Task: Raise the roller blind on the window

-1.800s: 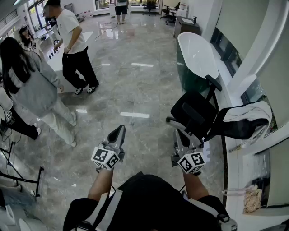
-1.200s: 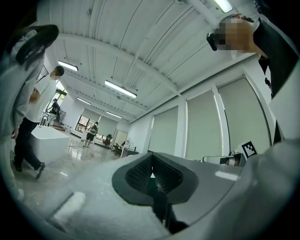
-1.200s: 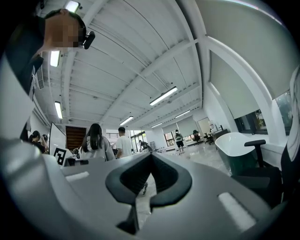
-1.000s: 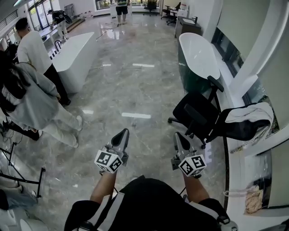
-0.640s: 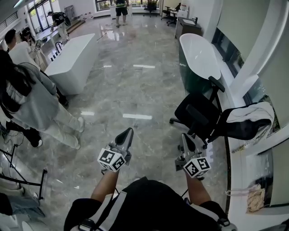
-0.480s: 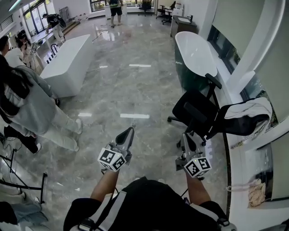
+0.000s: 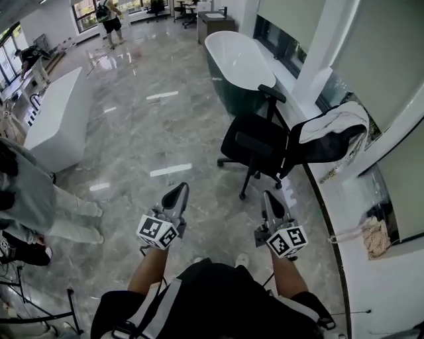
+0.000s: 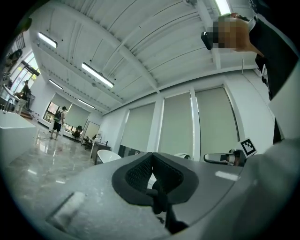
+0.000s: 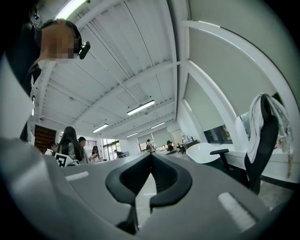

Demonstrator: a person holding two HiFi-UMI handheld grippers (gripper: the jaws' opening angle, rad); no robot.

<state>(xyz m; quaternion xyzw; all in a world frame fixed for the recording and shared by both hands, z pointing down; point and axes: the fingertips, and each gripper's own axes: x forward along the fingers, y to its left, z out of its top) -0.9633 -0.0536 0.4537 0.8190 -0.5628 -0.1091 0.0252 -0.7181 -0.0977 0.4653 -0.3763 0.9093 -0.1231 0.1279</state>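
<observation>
We hold our left gripper [image 7: 176,193] and right gripper [image 7: 270,200] clenched shut on nothing, above the marble floor [image 7: 146,132], roller blind [image 7: 387,63] down over the window to our right, beyond the office chair [image 7: 255,145]

chair [image 7: 255,142] right of centre | tub [image 7: 238,59] behind chair | roller blind [image 7: 291,16] right of tub | counter [image 7: 53,116] far left

No words, numbers or brand names can be read anywhere in the room. The only marks are black-and-white square patterns on the left cube [image 7: 158,231] of the left gripper [image 7: 177,193] and the right cube [image 7: 287,240] of the right gripper [image 7: 269,198], near the person. They are shapes, not letters.
</observation>
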